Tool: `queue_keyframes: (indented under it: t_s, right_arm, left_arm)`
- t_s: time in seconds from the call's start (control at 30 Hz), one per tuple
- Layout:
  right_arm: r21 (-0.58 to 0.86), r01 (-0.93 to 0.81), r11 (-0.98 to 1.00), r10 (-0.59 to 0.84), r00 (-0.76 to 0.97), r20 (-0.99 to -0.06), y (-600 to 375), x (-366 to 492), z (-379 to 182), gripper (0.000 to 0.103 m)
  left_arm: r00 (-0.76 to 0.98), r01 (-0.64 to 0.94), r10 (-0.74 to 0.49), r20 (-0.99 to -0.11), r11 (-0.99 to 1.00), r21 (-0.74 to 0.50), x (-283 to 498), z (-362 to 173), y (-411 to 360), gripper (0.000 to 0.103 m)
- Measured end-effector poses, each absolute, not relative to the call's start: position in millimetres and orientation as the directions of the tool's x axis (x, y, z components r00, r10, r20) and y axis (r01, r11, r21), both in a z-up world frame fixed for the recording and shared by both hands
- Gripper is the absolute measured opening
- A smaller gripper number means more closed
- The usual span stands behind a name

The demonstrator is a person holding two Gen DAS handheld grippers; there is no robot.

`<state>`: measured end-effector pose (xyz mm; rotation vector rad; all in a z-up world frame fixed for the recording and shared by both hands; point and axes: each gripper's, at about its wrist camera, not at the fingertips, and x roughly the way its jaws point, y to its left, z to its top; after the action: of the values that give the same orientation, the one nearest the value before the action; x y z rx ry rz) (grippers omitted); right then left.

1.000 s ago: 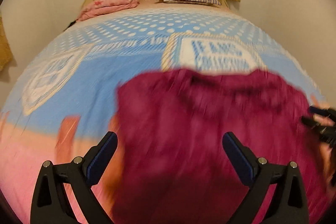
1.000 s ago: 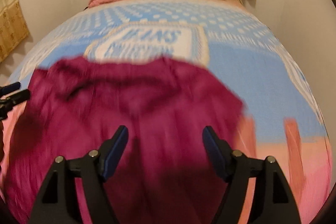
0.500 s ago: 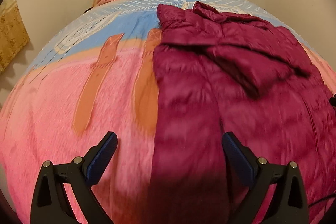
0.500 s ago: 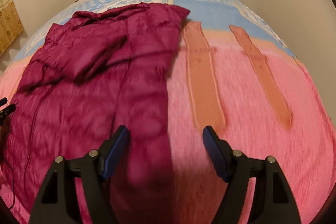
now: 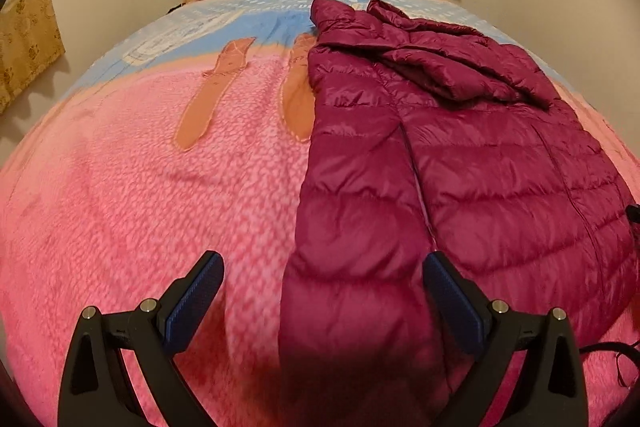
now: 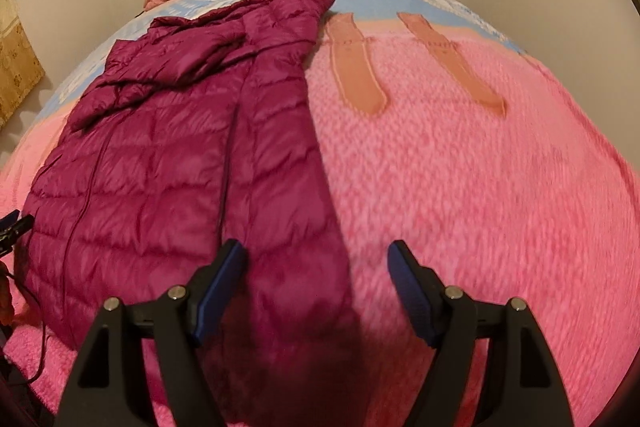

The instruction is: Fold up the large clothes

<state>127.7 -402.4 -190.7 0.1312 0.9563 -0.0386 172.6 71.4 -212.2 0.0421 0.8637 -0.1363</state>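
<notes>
Maroon quilted puffer jacket (image 5: 472, 163) (image 6: 168, 163) lies flat on pink blanket, lengthwise, hem near, collar far. Shiny fabric, horizontal stitched baffles, long vertical seam lines down body. Upper part rumpled: sleeve or hood folded across chest, creased. Far end reaches blue band of blanket. Near hem in shadow, edge unclear.

Warm, dim indoor light fills both fisheye views, which bulge strongly and end in black rounded corners, with a dark soft shadow at bottom centre, slight motion blur on the pink blanket (image 5: 120, 195) and mild sheen on the maroon jacket (image 5: 500, 167).
</notes>
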Motion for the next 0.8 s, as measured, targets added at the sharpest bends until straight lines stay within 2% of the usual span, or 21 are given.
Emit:
queue_keyframes:
  t_s: [0.17, 0.43, 0.53, 0.57, 0.6, 0.67, 0.7, 0.73, 0.8]
  right_arm:
    - [0.104, 0.077, 0.992, 0.041, 0.578, -0.815, -395.6, 106.0, -195.5, 0.077]
    - [0.113, 0.049, 0.992, 0.064, 0.587, -0.807, -388.4, 76.5, -201.9, 0.076]
    - [0.122, 0.033, 0.992, 0.080, 0.586, -0.807, -383.1, 70.7, -203.4, 0.062]
    - [0.128, 0.025, 0.991, 0.090, 0.584, -0.807, -381.2, 69.6, -203.9, 0.056]
    - [0.128, 0.017, 0.992, 0.094, 0.587, -0.804, -379.2, 68.2, -203.5, 0.043]
    - [0.167, -0.006, 0.986, 0.138, 0.592, -0.794, -378.0, 66.7, -201.3, 0.019]
    - [0.196, -0.017, 0.980, 0.167, 0.598, -0.784, -377.4, 65.8, -199.0, 0.017]
    - [0.188, -0.019, 0.982, 0.160, 0.610, -0.776, -375.2, 64.2, -195.9, 0.016]
    - [0.176, -0.030, 0.984, 0.155, 0.635, -0.757, -370.6, 60.1, -189.1, 0.014]
  left_arm:
    - [0.623, 0.158, -0.162, -0.765, 0.984, -0.080, 150.1, -215.9, 75.7, 0.100]
    - [0.602, 0.185, -0.166, -0.781, 0.981, -0.066, 139.3, -223.1, 67.4, 0.100]
    - [0.580, 0.184, -0.190, -0.792, 0.978, -0.099, 140.7, -227.5, 70.8, 0.085]
    - [0.585, 0.181, -0.191, -0.789, 0.978, -0.102, 139.8, -225.6, 72.0, 0.077]
    - [0.593, 0.177, -0.182, -0.784, 0.980, -0.093, 138.0, -223.2, 72.6, 0.069]
    - [0.615, 0.176, -0.150, -0.774, 0.983, -0.050, 134.6, -217.3, 72.9, 0.032]
    - [0.624, 0.183, -0.145, -0.768, 0.982, -0.037, 132.7, -213.6, 73.6, 0.021]
    - [0.625, 0.201, -0.165, -0.763, 0.979, -0.047, 131.8, -210.0, 74.4, 0.006]
    - [0.646, 0.215, -0.176, -0.743, 0.976, -0.044, 127.2, -198.3, 75.2, 0.005]
